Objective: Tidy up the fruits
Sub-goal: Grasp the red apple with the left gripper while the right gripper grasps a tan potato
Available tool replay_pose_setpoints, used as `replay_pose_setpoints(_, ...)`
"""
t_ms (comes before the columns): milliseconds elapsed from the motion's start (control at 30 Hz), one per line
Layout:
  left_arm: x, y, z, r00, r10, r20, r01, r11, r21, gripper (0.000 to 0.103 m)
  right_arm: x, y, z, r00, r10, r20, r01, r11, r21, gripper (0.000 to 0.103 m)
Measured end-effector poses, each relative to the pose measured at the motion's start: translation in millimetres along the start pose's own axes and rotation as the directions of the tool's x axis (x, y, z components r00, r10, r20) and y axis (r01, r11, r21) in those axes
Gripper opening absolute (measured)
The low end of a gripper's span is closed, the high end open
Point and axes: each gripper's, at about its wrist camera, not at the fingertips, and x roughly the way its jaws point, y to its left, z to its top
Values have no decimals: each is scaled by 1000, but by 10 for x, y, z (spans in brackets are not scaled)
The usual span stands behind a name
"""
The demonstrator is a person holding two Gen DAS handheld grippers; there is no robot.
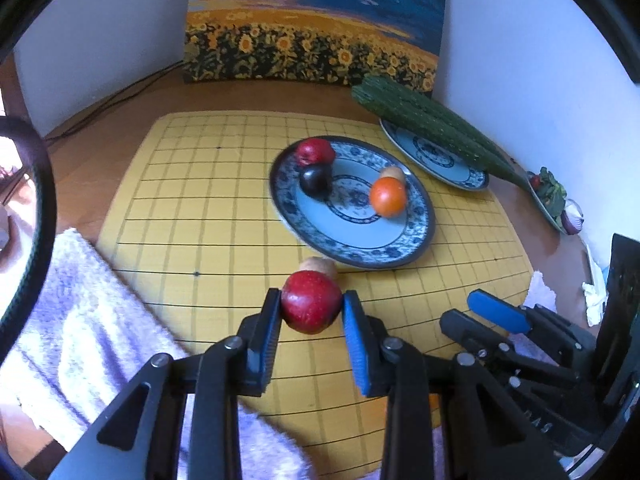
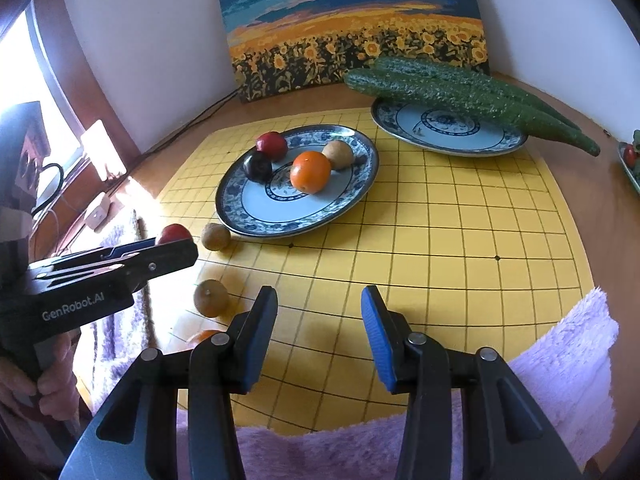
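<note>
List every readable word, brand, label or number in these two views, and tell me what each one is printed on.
"GenRobot.AI": white lettering on the black side of the left gripper, seen in the right wrist view; that gripper is shut on a red apple.
Faint raised marks on the body of the right gripper, low at the right of the left wrist view: too blurred to read.
Blue-patterned fruit plate, sunflower painting and yellow grid mat: no text.

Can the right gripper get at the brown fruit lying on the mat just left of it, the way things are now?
Probably yes. The right gripper is open and holds nothing, and the brown fruit lies uncovered on the yellow mat close to its left finger. The left gripper, shut on a red apple, sits farther back.
</note>
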Motion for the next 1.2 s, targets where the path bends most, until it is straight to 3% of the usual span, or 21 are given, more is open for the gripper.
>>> replay_pose_setpoints(467, -26, 272, -74, 1000, -15, 2, 15, 999, -36, 32, 57, 465, 29, 996, 69, -51, -73, 994, -83, 45)
replay_pose_setpoints(767, 9, 358, -89, 999, -35, -3, 35, 998, -43, 32, 174, 632, 19, 995, 60, -84, -72, 987, -146, 45)
replay_pose_setpoints(1033, 26, 398, -108, 999, -46, -4, 46, 997, -55, 32, 294, 707, 17, 992, 43, -122, -66, 980, -187, 29)
replay_pose_setpoints(1200, 24, 414, -104, 999, -45, -2, 45, 997, -58, 32, 316, 723, 29, 993, 37, -116, -60, 978, -202, 26)
